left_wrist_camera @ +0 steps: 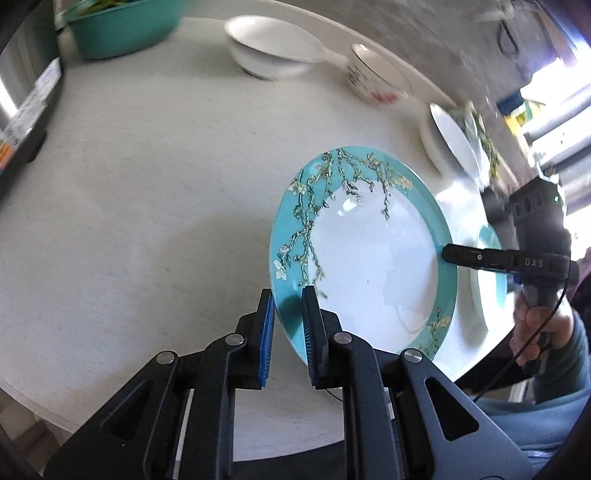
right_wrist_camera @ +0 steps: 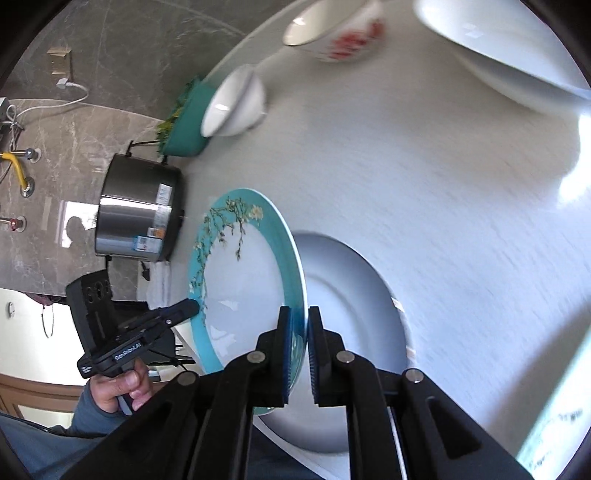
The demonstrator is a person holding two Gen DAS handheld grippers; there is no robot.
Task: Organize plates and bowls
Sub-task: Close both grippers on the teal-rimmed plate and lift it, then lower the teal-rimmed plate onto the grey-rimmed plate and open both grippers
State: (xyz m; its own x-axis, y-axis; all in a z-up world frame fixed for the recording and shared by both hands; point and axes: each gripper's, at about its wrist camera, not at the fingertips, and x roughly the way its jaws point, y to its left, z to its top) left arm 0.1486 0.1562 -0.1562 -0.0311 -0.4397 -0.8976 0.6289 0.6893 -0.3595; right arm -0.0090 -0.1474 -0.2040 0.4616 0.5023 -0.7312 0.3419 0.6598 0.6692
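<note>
A teal-rimmed plate with a blossom-branch pattern hangs tilted above the round white table, held from both sides. My left gripper is shut on its near-left rim, blue pads on either face. My right gripper pinches the opposite rim. In the right wrist view the same plate stands edge-on with my right gripper shut on its rim, and my left gripper grips the far side. A large white plate lies on the table under it.
At the table's far edge stand a white bowl, a red-patterned bowl, another white bowl and a teal bowl of greens. A steel pot stands beside the table. A second teal plate lies at right.
</note>
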